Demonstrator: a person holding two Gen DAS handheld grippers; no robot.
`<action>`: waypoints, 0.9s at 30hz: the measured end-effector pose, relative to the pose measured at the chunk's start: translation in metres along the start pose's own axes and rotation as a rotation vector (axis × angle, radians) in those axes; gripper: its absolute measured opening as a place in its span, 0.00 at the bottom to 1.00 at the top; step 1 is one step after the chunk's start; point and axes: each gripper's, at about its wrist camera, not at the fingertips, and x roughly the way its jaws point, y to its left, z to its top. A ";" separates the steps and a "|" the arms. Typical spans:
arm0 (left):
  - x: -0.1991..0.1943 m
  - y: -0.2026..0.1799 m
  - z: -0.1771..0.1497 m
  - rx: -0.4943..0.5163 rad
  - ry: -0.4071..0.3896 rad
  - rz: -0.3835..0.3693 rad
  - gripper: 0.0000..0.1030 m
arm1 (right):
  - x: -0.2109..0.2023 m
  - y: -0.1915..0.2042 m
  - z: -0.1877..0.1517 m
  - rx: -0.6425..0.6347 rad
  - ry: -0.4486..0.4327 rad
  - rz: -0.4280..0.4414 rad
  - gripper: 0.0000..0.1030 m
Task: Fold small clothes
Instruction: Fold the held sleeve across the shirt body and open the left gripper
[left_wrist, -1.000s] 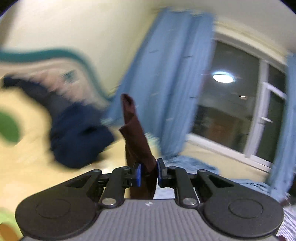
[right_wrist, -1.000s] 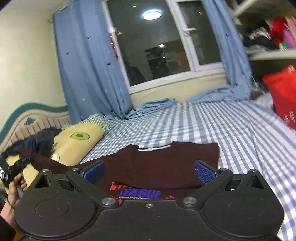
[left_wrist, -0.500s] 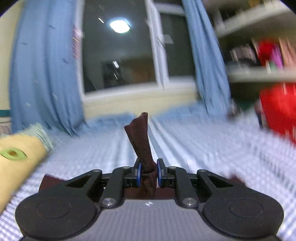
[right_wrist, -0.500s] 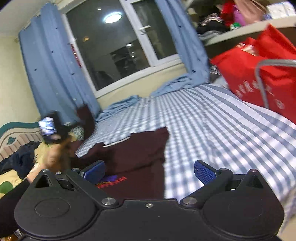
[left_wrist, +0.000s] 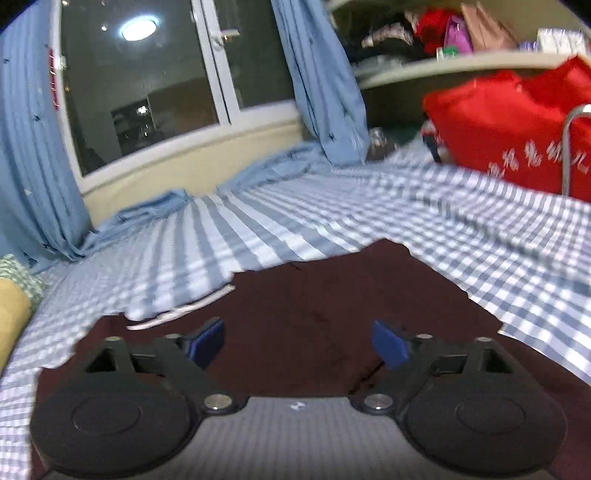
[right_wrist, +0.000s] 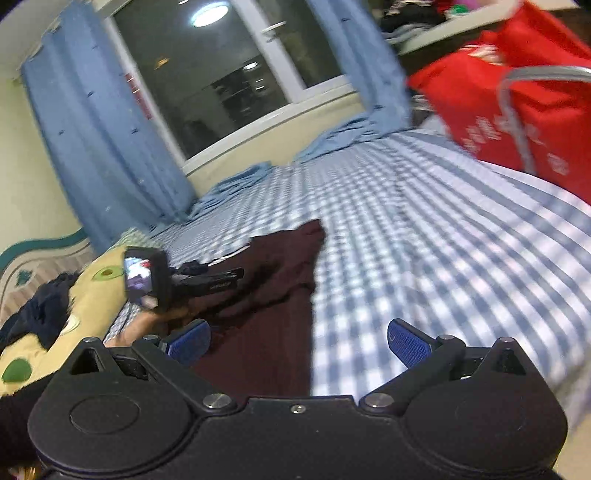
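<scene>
Both grippers, left (left_wrist: 297, 341) and right (right_wrist: 298, 343), are gaping wide, gripping nothing, hovering over the shirt (left_wrist: 314, 314) lying folded on the bed (left_wrist: 424, 218), likely readying another fold.

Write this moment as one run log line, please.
left gripper: open, over maroon shirt | right gripper: open, empty | shirt: on checked bedsheet

Right gripper (right_wrist: 298, 341), jaws wide apart, hovers over maroon shirt (right_wrist: 273, 295) on checked bedsheet (right_wrist: 424, 236).
</scene>
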 end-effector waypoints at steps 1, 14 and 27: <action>-0.016 0.011 -0.004 -0.010 0.001 0.010 0.90 | 0.016 0.003 0.009 -0.021 0.016 0.032 0.99; -0.203 0.138 -0.095 -0.092 0.026 0.284 0.93 | 0.314 0.047 0.068 -0.032 0.289 0.141 0.74; -0.276 0.175 -0.157 -0.271 0.024 0.399 0.93 | 0.353 0.037 0.060 -0.013 0.237 0.017 0.24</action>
